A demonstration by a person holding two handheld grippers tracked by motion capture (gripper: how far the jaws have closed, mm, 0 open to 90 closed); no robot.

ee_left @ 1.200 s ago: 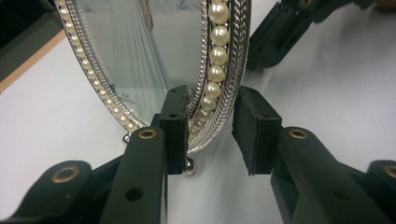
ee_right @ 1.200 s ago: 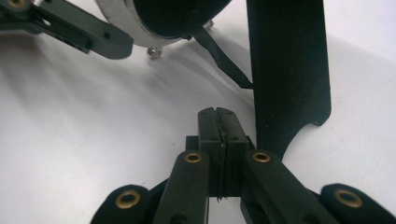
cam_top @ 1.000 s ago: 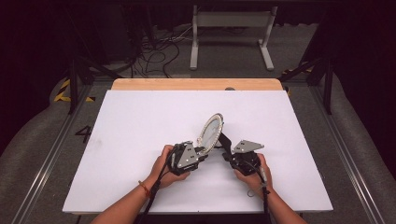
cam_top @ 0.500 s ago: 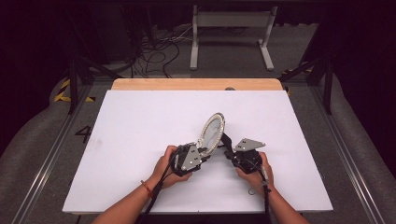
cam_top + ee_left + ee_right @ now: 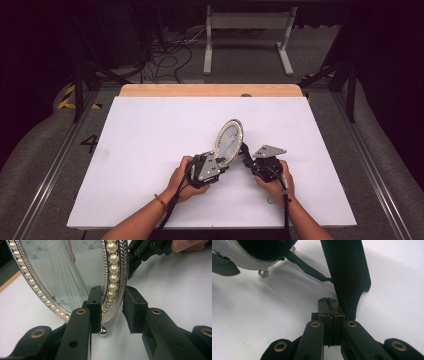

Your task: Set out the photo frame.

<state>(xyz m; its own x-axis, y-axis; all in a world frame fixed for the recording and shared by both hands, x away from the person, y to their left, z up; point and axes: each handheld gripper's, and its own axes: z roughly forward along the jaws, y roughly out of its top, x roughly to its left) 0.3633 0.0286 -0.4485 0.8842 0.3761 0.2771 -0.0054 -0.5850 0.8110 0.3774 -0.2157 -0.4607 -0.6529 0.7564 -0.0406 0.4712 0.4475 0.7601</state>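
While high view showed frame [image 5: 229, 141] upright between grippers, left gripper [image 5: 112, 312] view showed jaws straddling rim, right pad clear; right gripper [image 5: 331, 315] view showed jaws closed beside stand [image 5: 347, 272].

- You have a white table [image 5: 150, 150] before you, with a bare wooden strip [image 5: 210, 90] along its far edge.
- Your oval pearl-rimmed picture frame [image 5: 229, 141] stands on it near the middle, on small ball feet [image 5: 103, 332].
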